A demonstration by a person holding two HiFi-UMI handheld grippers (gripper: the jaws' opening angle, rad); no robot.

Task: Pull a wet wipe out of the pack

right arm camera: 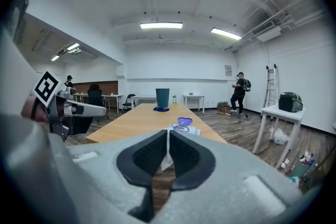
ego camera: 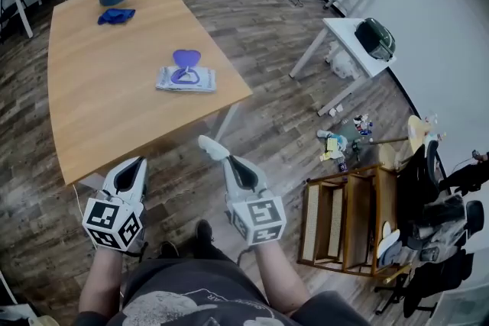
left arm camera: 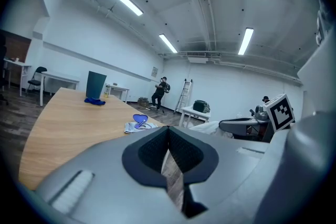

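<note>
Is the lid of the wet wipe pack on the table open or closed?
Open: the purple lid is flipped up and back from the wipe pack, leaving its opening uncovered.

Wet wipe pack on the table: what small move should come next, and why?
Probably carry the left tongs and the right tongs forward over the table edge toward the wet wipe pack. Both are shut, empty and short of the table, while the pack lies further in, purple lid flipped up.

The wipe pack (ego camera: 186,78) lies open on the counter (ego camera: 99,111); off its near edge the right gripper (ego camera: 228,161) pinches a white wet wipe (ego camera: 212,146).
</note>
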